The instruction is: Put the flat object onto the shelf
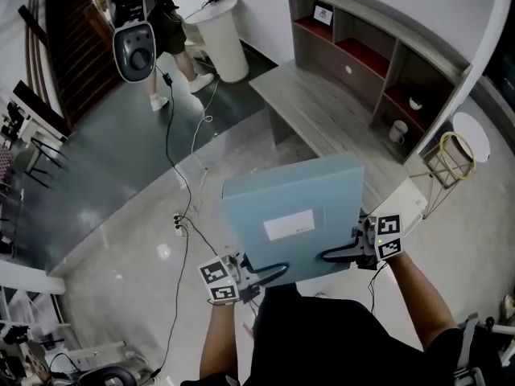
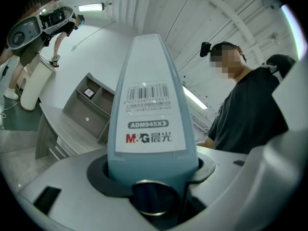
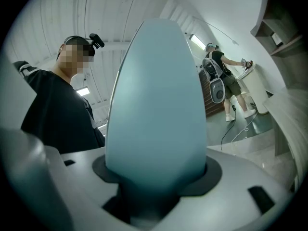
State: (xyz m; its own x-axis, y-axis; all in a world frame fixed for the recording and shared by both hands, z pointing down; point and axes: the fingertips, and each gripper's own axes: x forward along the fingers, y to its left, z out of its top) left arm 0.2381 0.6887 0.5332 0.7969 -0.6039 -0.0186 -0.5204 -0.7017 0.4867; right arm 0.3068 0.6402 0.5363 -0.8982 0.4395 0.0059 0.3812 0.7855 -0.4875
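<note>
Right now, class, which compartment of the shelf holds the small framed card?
The upper compartment at the far end, nearest the white round stand: the framed card stands on its red floor. No other holds one.

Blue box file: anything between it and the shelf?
A low grey bench lies before the shelf; otherwise only open floor separates it from the blue box file, gripped by the left gripper and right gripper.

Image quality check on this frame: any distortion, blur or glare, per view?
Head view: fisheye curves the shelf and walls; sharp, with a small glare spot on the floor. Left gripper view: strong barrel distortion, dark corners, yet the file box label reads sharply. Right gripper view: same dark corners; the box end looms large, soft and featureless.
</note>
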